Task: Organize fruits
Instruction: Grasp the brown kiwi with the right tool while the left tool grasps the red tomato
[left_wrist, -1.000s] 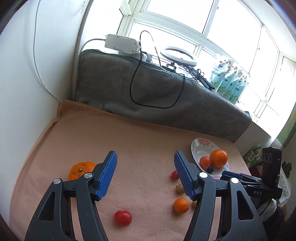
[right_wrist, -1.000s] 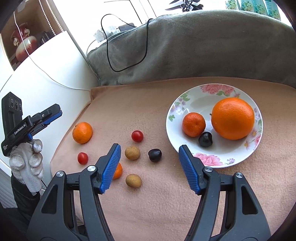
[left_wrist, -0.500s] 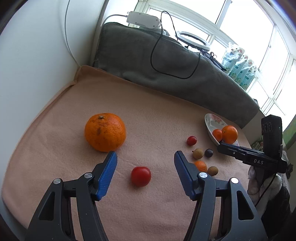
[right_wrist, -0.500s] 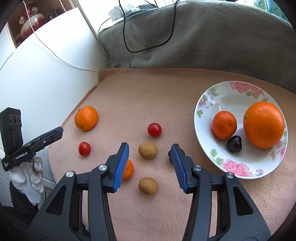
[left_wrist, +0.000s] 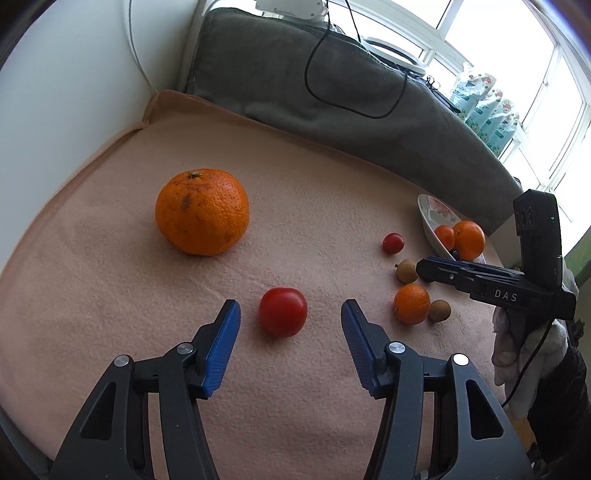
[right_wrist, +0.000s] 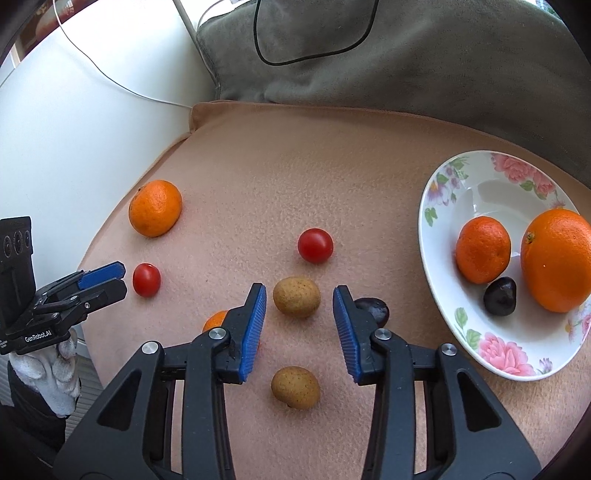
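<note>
Both grippers are closing in since a second ago: the left gripper (left_wrist: 290, 325), jaws released wide, is framing a cherry tomato (left_wrist: 283, 312), while the right gripper (right_wrist: 299, 314) is narrowing, ungripped, around a longan (right_wrist: 296, 296). Presumably each is lining up a pick for the floral plate (right_wrist: 476, 173) (already holding an orange (right_wrist: 556, 258)), with other fruits lying loose on the peach blanket (right_wrist: 295, 177).

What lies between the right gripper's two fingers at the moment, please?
In the right wrist view, a brown longan sits between the open right gripper's blue pads, touching neither. A second longan lies nearer the camera.
</note>
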